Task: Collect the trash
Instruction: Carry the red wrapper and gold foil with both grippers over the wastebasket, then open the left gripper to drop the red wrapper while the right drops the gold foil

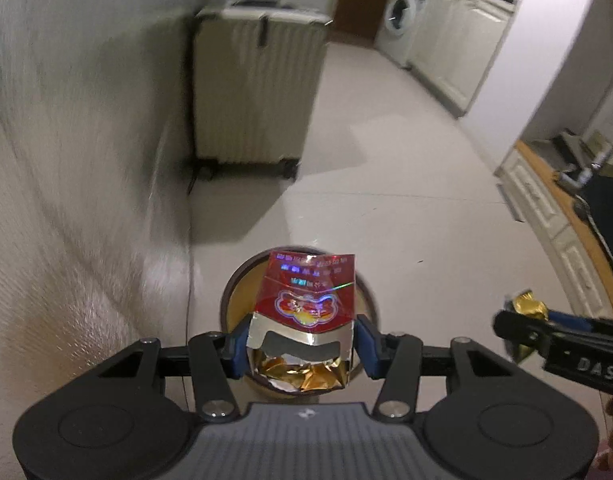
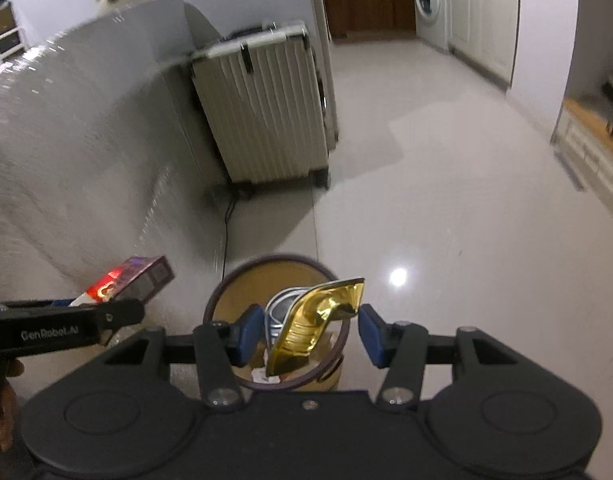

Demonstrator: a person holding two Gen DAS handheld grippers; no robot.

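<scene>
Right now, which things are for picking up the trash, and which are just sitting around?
For the job:
- red cigarette pack, between the left gripper fingers
- gold foil wrapper, between the right gripper fingers
- round trash bin right below both

Just sitting around:
- ribbed suitcase by the wall
- washing machine far back
- white cabinets beside it

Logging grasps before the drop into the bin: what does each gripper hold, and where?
Left gripper grips the red cigarette pack by its sides near the torn lower end. Right gripper: gold foil wrapper between open-looking fingers; contact unclear.
</scene>
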